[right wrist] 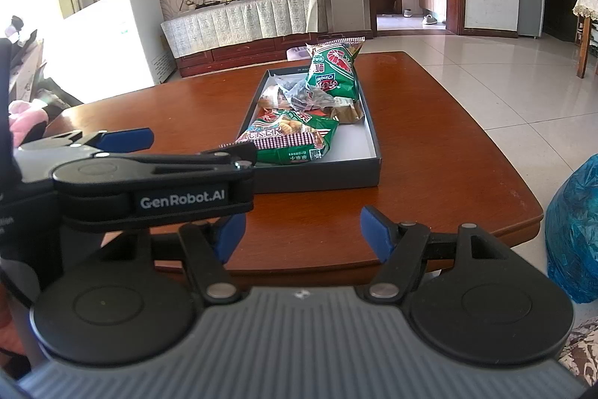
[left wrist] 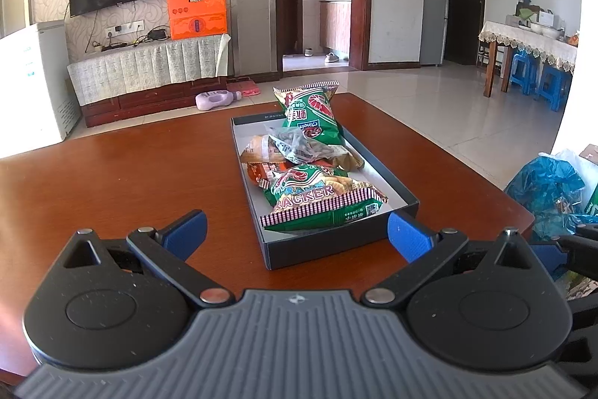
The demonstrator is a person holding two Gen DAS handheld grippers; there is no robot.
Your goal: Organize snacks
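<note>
A shallow dark box (left wrist: 325,243) with a pale floor is seen in the middle of the reddish-brown worktop (left wrist: 130,174), its long side running from near to far. Several snack packs are held in it. A green prawn cracker bag (left wrist: 317,199) lies at the near end, its checked seam over the near wall. A second green bag (left wrist: 312,111) is propped at the far end, leaning over the far wall. Between them, a clear bag of dark seeds (left wrist: 299,146) is piled on an orange-brown packet (left wrist: 261,152).

The left tool (left wrist: 297,234) is held just short of the box's near wall, its blue-padded jaws spread wide and holding nothing. The right tool (right wrist: 302,234) is held near the worktop's near edge, likewise spread apart and empty.

A crumpled blue plastic bag (right wrist: 572,230) is seen off the worktop's right side.
</note>
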